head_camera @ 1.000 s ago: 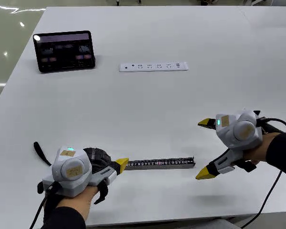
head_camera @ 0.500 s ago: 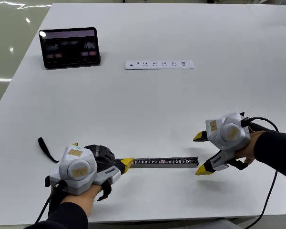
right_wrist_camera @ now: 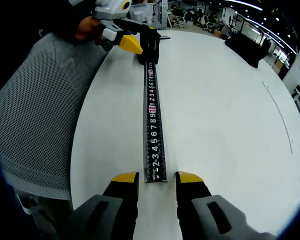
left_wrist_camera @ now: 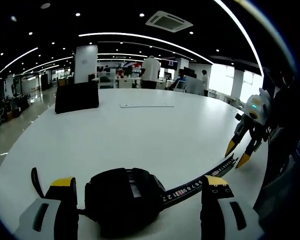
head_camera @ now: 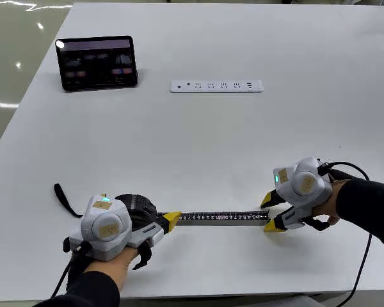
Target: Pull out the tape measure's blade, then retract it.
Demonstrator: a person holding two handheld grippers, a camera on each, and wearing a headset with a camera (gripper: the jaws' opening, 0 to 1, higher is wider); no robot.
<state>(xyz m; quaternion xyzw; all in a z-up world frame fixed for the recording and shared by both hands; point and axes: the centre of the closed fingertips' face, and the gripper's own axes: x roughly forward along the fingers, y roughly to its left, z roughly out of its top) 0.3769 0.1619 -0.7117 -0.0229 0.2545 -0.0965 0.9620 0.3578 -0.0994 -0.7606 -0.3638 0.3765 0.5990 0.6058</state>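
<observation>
The black tape measure case (head_camera: 136,211) rests on the white table, and my left gripper (head_camera: 136,208) is shut on it. In the left gripper view the case (left_wrist_camera: 125,192) sits between the yellow-tipped jaws of the left gripper (left_wrist_camera: 140,182). Its blade (head_camera: 221,217) lies flat, drawn out to the right. My right gripper (head_camera: 269,212) is open, one jaw on each side of the blade's end hook. In the right gripper view the blade (right_wrist_camera: 154,125) runs away from the right gripper (right_wrist_camera: 157,177), with a narrow gap on each side.
A dark tablet (head_camera: 96,62) stands at the back left and a white power strip (head_camera: 216,86) lies behind the middle. A black strap (head_camera: 64,199) trails left of the case. The table's front edge (head_camera: 243,295) is close below both grippers.
My right gripper has come down and left to the blade's end, and its jaws have narrowed around the tip. The left gripper and case have stayed put.
</observation>
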